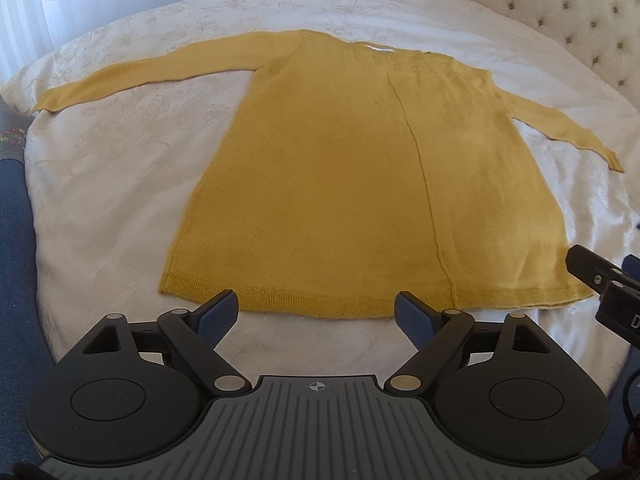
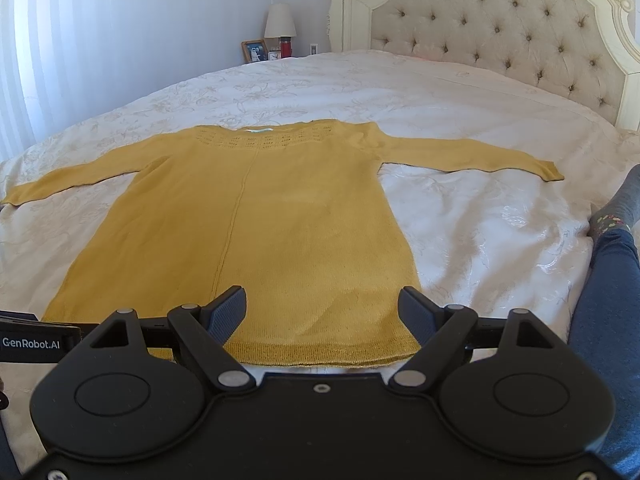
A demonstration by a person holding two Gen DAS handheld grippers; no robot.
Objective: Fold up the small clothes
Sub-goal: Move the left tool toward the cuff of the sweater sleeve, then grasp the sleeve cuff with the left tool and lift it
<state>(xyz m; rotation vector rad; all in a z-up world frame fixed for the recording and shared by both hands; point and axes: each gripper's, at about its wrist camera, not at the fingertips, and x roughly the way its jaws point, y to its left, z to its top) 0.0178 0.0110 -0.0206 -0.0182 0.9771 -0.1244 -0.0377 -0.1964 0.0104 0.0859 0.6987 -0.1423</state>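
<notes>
In the left wrist view, the mustard-yellow knitted long-sleeved sweater (image 1: 340, 184) lay flat on the cream embroidered bedspread (image 1: 120, 152), sleeves spread out to left and right, neckline at the far end and ribbed hem nearest. The left gripper (image 1: 316, 314) hovered just before the hem, its blue-padded fingers (image 1: 218, 314) released and spread wide with nothing between them. At the right edge a black part, probably the other gripper, reached in near the hem's right corner.

In the right wrist view, the same sweater (image 2: 248, 232) stretched away toward the tufted cream headboard (image 2: 500, 36). The right gripper (image 2: 322, 312) hung over the hem's right half, fingers (image 2: 230, 314) released, apart and empty. A leg in blue trousers (image 2: 608, 320) rested on the bed at the right.
</notes>
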